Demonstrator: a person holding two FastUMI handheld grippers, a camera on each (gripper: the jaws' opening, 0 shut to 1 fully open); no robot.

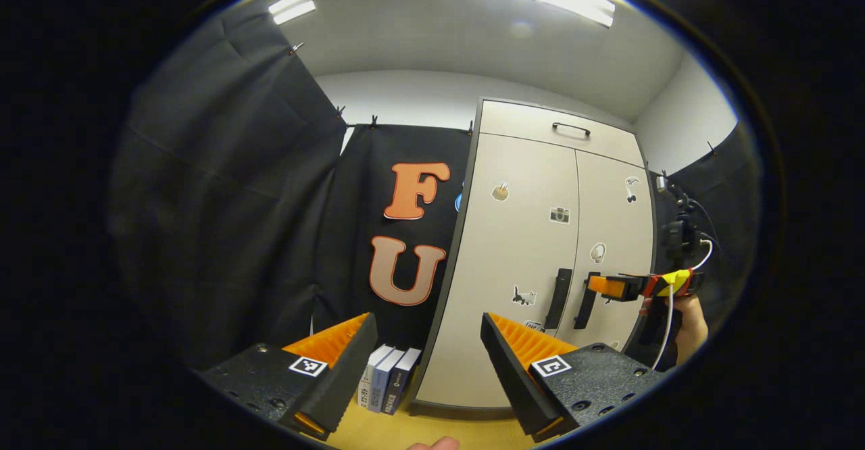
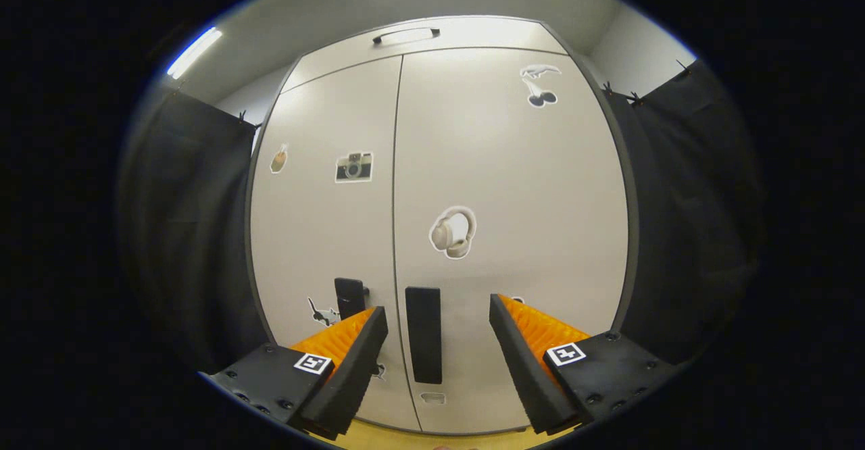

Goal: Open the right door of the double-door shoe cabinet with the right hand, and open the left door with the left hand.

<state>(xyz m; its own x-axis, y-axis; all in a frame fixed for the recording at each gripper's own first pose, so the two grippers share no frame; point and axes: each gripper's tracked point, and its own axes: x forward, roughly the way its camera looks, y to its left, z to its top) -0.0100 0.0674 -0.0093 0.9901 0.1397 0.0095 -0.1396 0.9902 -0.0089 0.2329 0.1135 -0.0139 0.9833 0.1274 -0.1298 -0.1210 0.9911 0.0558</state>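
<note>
Right gripper view: right gripper (image 2: pixel 432 342) agape around handle (image 2: pixel 424 343) (doors closed).

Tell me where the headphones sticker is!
In the right gripper view, the headphones sticker sits mid-height on the right door of the cabinet, just above the right door handle and below the cherry sticker.

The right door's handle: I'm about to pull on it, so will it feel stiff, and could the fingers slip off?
The right door's handle is a straight black vertical bar, so it probably stays rigid. It looks smooth, so the open right gripper may slide along it. The tall flat right door should swing rather than flex.
</note>
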